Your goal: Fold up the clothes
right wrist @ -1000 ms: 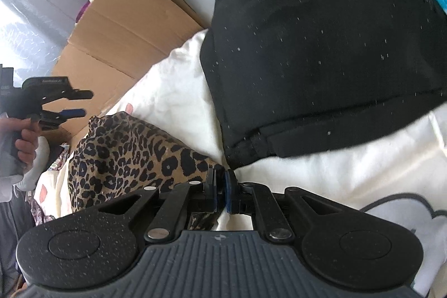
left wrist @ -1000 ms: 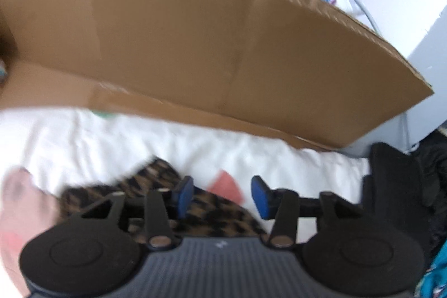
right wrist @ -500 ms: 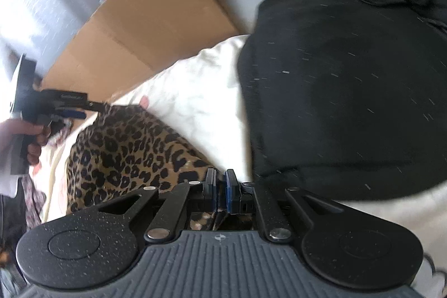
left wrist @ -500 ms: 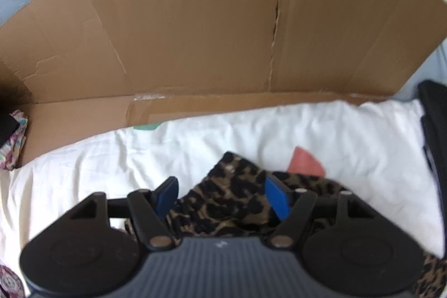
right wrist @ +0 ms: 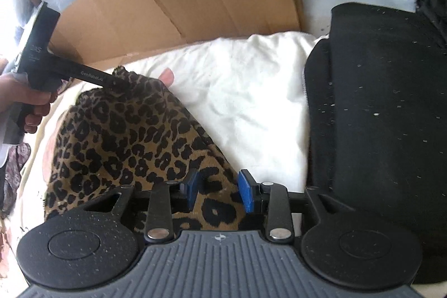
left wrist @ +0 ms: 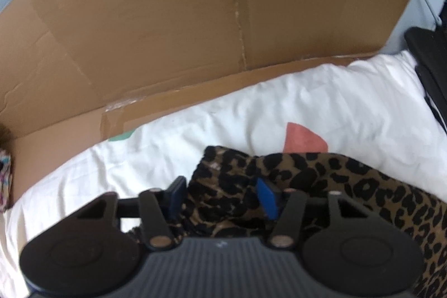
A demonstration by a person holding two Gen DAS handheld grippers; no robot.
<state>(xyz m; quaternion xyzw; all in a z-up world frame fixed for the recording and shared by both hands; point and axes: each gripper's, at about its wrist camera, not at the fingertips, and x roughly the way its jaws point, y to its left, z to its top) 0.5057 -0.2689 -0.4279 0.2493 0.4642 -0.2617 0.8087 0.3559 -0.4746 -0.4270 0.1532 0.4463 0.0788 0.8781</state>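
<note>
The leopard-print garment (right wrist: 125,138) lies bunched on the white bedding (right wrist: 245,91), and I take it as my landmark.

My left gripper (left wrist: 220,194) sits at its far corner, nearest the cardboard sheet (left wrist: 195,18). The blue-padded fingers (left wrist: 266,197) stand apart with a raised fold of the print between them; I cannot tell whether the pads press on the cloth. In the right wrist view my left hand (right wrist: 30,102) grips the handle of that tool, whose black tip touches the garment's far edge.

My right gripper (right wrist: 218,193) is at the near edge of the same garment. Its fingers (right wrist: 245,194) are spread apart, with leopard cloth lying in the gap and under the tool, not pinched.

Beyond the garment a pink patch (left wrist: 303,140) shows on the bedding, just beside the print. To the garment's right, past a strip of white bedding, lies a flat black garment (right wrist: 377,116) flecked with lint. The cardboard sheet stands propped up behind the bedding, on the far side of the leopard print.
</note>
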